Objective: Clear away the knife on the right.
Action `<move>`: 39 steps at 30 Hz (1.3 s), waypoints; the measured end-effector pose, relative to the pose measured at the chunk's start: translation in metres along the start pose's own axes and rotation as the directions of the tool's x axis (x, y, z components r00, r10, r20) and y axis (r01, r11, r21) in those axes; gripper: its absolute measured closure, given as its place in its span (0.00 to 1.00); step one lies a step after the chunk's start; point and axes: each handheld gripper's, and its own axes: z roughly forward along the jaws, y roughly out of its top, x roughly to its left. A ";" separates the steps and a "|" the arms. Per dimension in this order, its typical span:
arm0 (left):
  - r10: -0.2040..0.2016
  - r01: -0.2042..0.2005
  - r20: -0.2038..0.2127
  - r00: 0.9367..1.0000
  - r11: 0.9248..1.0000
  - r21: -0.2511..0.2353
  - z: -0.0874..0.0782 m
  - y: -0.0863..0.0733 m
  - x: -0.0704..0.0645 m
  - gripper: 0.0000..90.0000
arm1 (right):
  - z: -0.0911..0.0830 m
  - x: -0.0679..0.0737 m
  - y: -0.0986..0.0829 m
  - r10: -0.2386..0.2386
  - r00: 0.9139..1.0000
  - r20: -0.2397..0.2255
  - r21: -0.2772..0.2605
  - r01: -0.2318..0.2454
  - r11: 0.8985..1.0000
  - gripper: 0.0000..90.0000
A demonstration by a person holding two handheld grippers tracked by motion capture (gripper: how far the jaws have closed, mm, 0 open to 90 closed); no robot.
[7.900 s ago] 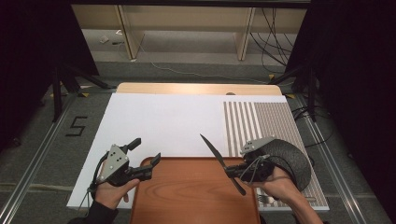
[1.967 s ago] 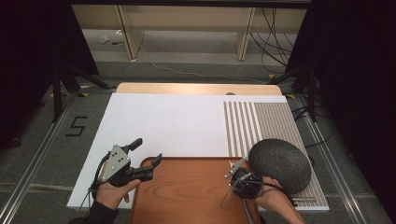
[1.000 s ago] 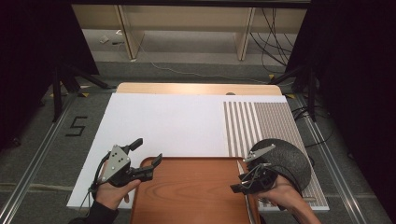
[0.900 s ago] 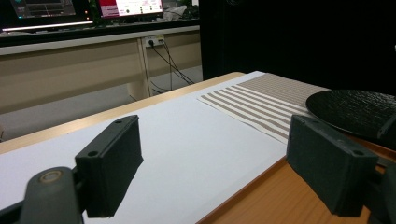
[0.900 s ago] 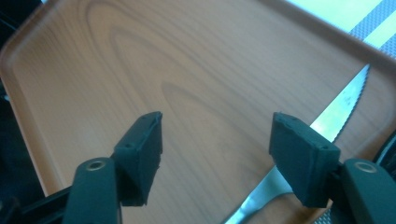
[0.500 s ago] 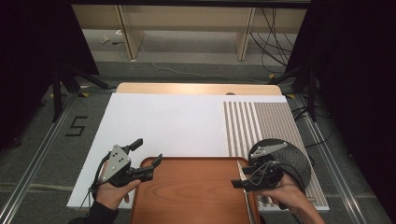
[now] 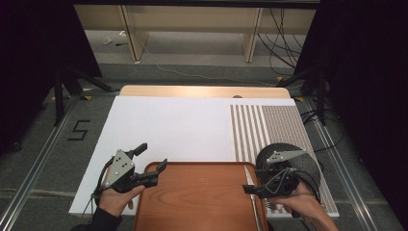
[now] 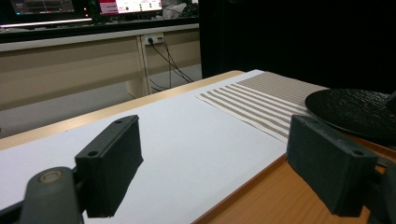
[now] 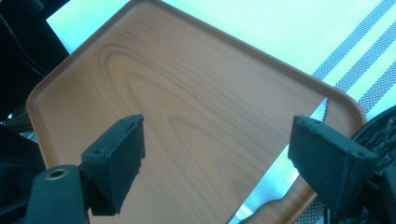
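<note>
A knife (image 7: 248, 175) lies along the right side of the brown wooden tray (image 7: 197, 197), its tip toward the far rim. In the right gripper view the blade (image 9: 275, 182) shows low between the jaws, with the tray (image 9: 187, 116) beneath. My right gripper (image 7: 252, 187) hovers over the tray's right edge, open and holding nothing. A black plate (image 7: 308, 161) rests on the striped mat just right of the tray. My left gripper (image 7: 150, 158) stands open at the tray's far left corner, empty.
A white sheet (image 7: 173, 125) covers most of the table, and the striped mat (image 7: 269, 120) lies at its right. In the left gripper view the black plate (image 8: 359, 112) sits beyond the mat (image 8: 261, 100). Cables and shelf legs stand past the table's far edge.
The knife, earlier held up in my right gripper, now lies on the tray's right side. The right gripper has let it go and stands open over it. The left gripper has not moved.
</note>
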 end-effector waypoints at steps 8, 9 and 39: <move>0.001 -0.001 0.000 1.000 1.000 0.004 -0.001 0.000 0.000 0.19 | -0.008 -0.003 -0.005 0.007 1.000 0.016 -0.031 -0.006 0.999 0.21; -0.001 0.001 -0.001 1.000 1.000 0.003 -0.001 0.000 0.000 0.19 | -0.009 -0.004 -0.006 0.010 1.000 0.019 -0.034 -0.010 0.999 0.21; -0.001 0.001 -0.006 1.000 1.000 0.008 0.004 0.001 -0.001 0.19 | -0.046 -0.025 -0.039 0.075 0.992 0.104 -0.107 -0.064 0.992 0.21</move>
